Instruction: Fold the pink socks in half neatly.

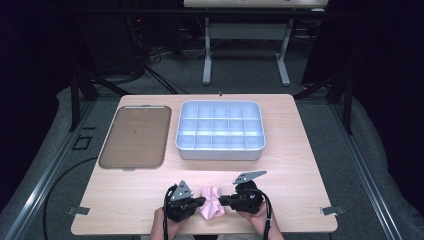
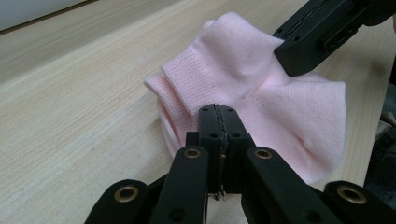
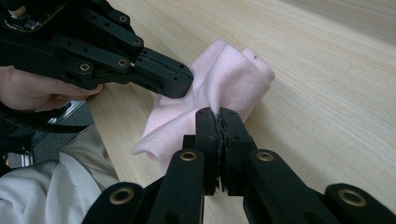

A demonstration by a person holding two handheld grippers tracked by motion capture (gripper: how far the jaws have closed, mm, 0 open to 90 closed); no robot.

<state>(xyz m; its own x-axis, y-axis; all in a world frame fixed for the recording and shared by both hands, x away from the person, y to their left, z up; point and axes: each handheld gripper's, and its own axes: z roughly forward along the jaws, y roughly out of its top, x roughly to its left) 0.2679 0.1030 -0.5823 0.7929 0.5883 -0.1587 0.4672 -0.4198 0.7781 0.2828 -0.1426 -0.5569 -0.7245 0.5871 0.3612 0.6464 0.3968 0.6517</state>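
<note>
at the worktop's (image 1: 125, 200) near edge, the left gripper (image 1: 200, 202) and right gripper (image 1: 222, 200) each pinch the pink sock (image 1: 211, 206), jaws clamped on its opposite sides.

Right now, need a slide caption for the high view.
Left gripper and right gripper pinch a pink sock from both sides at the table's near edge.

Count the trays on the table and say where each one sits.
2. A flat brown tray lies at the table's far left; a white tray with compartments sits beside it on its right, at the far middle. Both stand beyond the pink sock.
</note>
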